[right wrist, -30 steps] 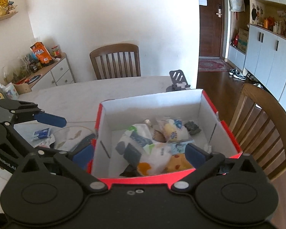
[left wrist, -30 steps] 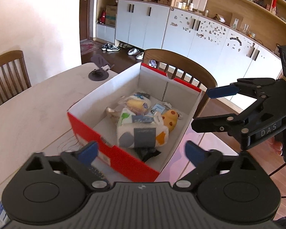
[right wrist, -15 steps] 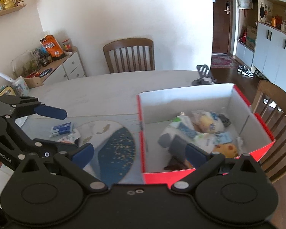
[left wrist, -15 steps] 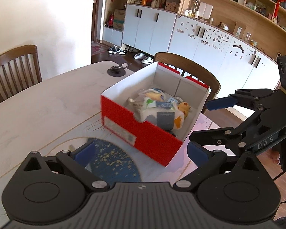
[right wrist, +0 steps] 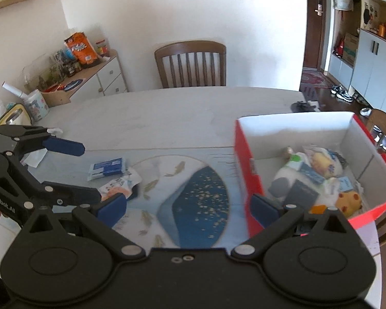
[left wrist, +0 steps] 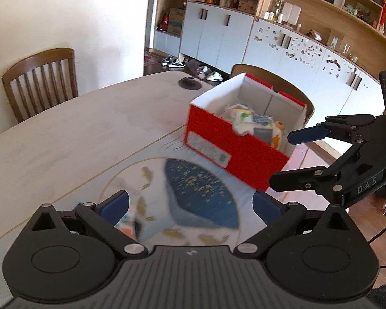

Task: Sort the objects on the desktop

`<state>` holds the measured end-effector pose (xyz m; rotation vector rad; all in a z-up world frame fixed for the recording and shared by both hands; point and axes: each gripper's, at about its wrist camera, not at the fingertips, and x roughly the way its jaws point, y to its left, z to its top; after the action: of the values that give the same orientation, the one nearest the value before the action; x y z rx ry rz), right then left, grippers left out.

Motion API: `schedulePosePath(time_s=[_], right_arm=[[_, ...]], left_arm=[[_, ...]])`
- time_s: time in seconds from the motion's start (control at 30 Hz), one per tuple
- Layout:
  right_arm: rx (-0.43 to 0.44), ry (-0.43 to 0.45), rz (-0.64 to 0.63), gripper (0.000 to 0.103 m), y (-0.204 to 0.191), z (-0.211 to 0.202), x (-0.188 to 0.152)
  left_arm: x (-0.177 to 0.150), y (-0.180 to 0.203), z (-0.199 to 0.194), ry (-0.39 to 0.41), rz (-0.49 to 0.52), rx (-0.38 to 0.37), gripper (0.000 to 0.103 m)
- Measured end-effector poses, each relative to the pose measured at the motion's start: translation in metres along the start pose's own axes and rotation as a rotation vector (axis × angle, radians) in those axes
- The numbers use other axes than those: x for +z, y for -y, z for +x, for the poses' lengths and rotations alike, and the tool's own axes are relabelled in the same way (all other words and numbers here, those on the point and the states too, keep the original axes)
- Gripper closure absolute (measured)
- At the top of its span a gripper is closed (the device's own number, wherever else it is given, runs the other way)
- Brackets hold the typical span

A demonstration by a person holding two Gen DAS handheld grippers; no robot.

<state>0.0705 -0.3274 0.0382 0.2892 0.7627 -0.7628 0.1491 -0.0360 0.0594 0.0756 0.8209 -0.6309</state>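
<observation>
Most clutter sits in the red box (right wrist: 247, 170) at three o'clock; blue packet (right wrist: 106, 168) and wrapper (right wrist: 117, 187) wait at nine; left gripper (left wrist: 190, 203) and right gripper (right wrist: 187, 206) gape wide, empty

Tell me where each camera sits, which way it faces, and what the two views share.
Left wrist: on the left tongs, facing the red box and white cabinets; own blue pads below, right tongs alongside.
Right wrist: on the right tongs, facing the fish-print mat, a chair and wall; left tongs alongside.
Shared: box, mat, table, both tongs open.
</observation>
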Motion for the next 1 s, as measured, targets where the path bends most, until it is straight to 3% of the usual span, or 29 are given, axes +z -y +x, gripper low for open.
schedulePosePath(time_s=[0.5, 1.0], right_arm=[[0.028, -0.052, -0.016, 0.001, -0.051, 0.045, 0.014], [-0.003, -0.139, 0.076, 0.001, -0.078, 0.102, 0.018]], left_arm=[[-0.026, -0.068, -0.011, -0.026, -0.043, 0.068, 0.0], [-0.049, -0.129, 0.014, -0.102, -0.044, 0.127, 0.0]])
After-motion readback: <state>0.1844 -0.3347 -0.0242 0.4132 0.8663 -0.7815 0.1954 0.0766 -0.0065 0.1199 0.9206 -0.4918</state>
